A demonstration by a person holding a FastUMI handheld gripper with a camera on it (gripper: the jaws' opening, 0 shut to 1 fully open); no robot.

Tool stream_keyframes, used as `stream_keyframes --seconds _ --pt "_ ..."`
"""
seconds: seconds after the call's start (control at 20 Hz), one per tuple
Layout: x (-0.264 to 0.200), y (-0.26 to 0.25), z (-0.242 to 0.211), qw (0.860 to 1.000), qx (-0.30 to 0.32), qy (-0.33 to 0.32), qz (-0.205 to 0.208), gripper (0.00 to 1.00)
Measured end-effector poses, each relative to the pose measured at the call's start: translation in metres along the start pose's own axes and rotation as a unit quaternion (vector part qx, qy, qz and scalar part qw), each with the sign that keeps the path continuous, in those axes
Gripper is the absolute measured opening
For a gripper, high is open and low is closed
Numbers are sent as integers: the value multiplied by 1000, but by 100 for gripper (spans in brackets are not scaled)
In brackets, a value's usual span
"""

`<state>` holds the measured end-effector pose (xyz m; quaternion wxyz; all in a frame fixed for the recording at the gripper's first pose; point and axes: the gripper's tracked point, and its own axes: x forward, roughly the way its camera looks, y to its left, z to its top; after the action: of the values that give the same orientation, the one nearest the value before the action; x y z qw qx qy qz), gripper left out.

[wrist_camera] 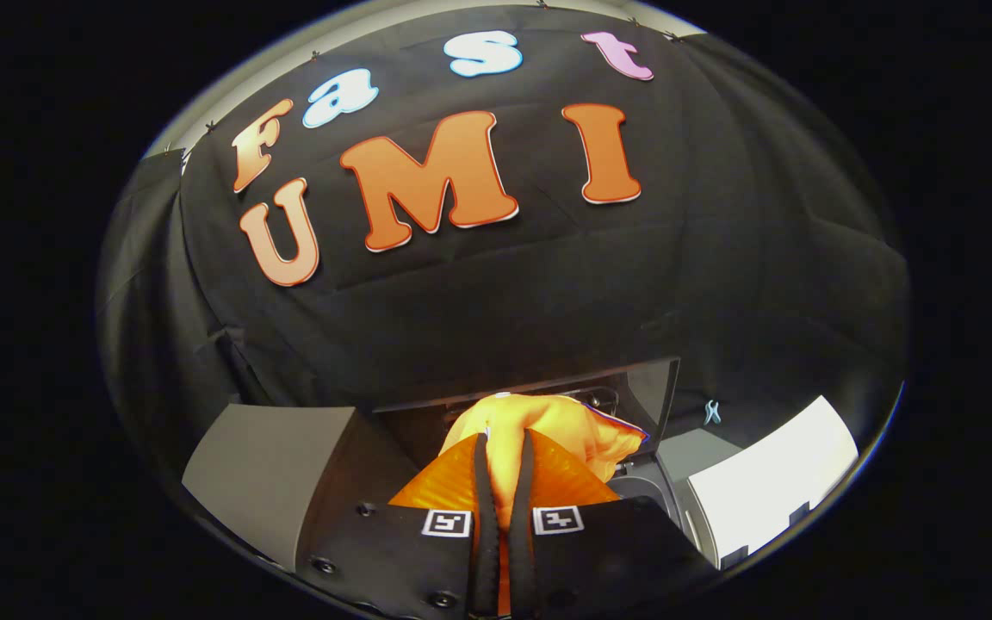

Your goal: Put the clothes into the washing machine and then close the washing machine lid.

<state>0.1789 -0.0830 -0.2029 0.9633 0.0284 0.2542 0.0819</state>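
My gripper [503,441] is shut on a bunched yellow-orange garment [561,430], whose cloth is pinched between the two fingers and bulges out beyond their tips. The garment hangs in the air just above the washing machine [268,469]. The machine's dark lid [647,392] stands raised behind the garment. Part of the opening's rim [647,489] shows to the right of the fingers; the drum below is hidden by the cloth and the gripper body.
The machine's grey top panel lies left of the fingers. A white surface [776,482] lies to the right of the machine. The booth's black cloth wall rises close behind the raised lid.
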Motion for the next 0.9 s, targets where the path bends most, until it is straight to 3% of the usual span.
stream_keyframes --seconds 0.65,0.9 --pt "66 -72 -118 993 -16 113 -31 13" --pt "90 -76 -170 988 -23 149 -25 13"
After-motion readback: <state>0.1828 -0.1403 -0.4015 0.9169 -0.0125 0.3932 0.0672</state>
